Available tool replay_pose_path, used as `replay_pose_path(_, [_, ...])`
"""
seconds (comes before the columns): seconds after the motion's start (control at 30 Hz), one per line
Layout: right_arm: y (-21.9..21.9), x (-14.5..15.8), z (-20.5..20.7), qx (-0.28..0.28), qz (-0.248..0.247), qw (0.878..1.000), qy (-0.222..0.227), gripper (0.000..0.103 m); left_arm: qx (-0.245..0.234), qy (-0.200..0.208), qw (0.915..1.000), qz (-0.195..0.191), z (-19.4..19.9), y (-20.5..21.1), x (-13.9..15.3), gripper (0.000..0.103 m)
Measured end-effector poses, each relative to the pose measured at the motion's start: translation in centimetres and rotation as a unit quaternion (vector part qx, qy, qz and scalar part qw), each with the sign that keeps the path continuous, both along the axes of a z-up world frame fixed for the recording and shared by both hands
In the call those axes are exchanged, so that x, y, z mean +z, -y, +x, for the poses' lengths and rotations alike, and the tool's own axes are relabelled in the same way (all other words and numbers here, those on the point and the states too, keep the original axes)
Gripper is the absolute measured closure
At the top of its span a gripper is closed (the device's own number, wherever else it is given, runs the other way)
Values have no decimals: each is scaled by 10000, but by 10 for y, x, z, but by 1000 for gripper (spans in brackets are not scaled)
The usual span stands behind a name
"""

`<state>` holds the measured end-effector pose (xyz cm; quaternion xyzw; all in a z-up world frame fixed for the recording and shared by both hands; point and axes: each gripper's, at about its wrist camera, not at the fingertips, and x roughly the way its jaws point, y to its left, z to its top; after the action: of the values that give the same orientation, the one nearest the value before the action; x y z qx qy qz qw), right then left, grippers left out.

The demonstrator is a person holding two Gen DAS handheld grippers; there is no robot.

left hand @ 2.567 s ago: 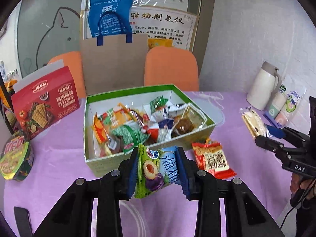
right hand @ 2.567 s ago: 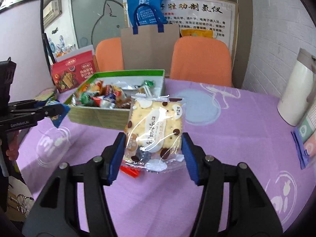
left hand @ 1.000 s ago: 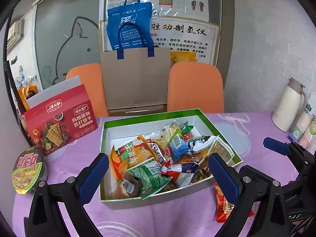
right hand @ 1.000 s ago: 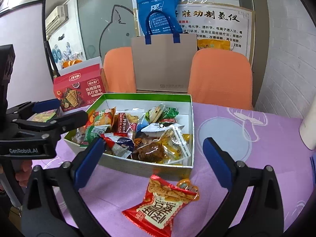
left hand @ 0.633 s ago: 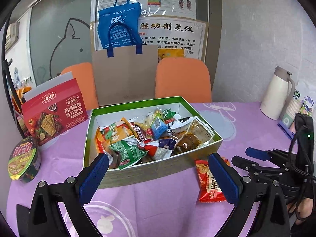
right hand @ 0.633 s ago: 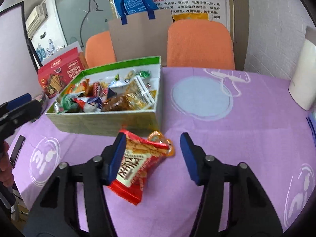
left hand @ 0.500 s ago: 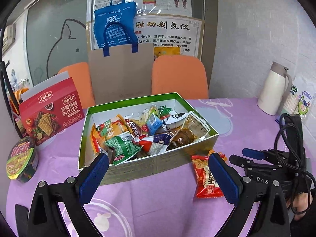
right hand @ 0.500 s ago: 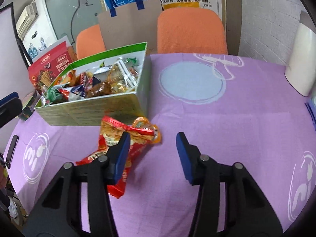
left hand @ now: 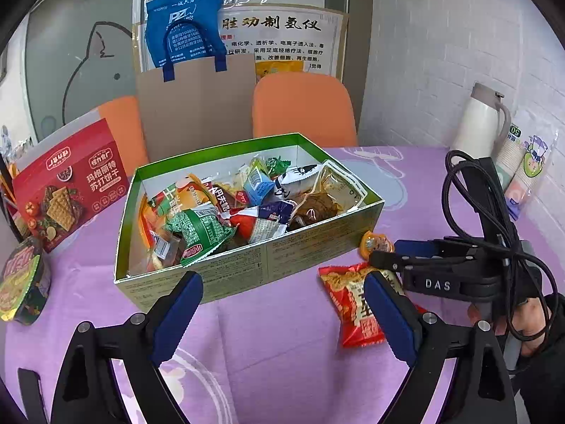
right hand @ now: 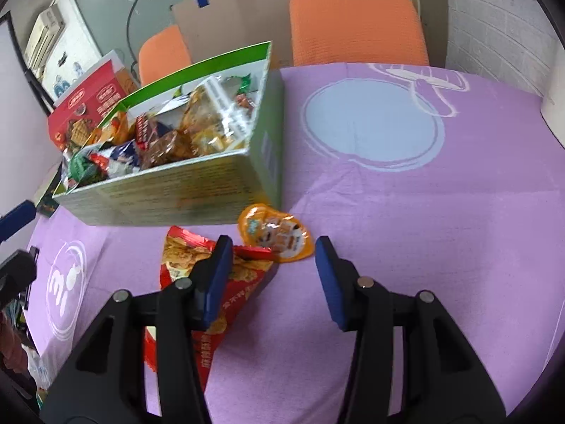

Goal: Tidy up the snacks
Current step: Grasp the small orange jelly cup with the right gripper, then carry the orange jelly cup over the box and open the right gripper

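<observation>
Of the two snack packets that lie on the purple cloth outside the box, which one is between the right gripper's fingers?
The small orange heart-shaped packet; the bigger red bag lies under the left finger.

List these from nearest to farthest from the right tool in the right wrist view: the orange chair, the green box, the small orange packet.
1. Small orange packet, on the cloth just ahead of the right tool.
2. Green box, behind it to the left.
3. Orange chair, beyond the table's far edge.
</observation>
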<state>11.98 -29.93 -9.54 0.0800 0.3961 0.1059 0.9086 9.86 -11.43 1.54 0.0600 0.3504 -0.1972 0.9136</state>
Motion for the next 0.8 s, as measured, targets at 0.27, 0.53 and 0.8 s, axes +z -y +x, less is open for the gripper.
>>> replay_pose_path(0.27, [-1,-3,3,-22,-142,9999,3,53,-135,-277,9995,-45,5,6,-15,16])
replay_pose_path(0.53, [-15,-4,9,247,-400,9989,39,76,-412,-574,9972,-239,12,18,-19,31])
replay_pose_path(0.8, [-2,-9,-21,399,-309,9987,119,83,-691,-1148,9898,-484,38,62,-38,51])
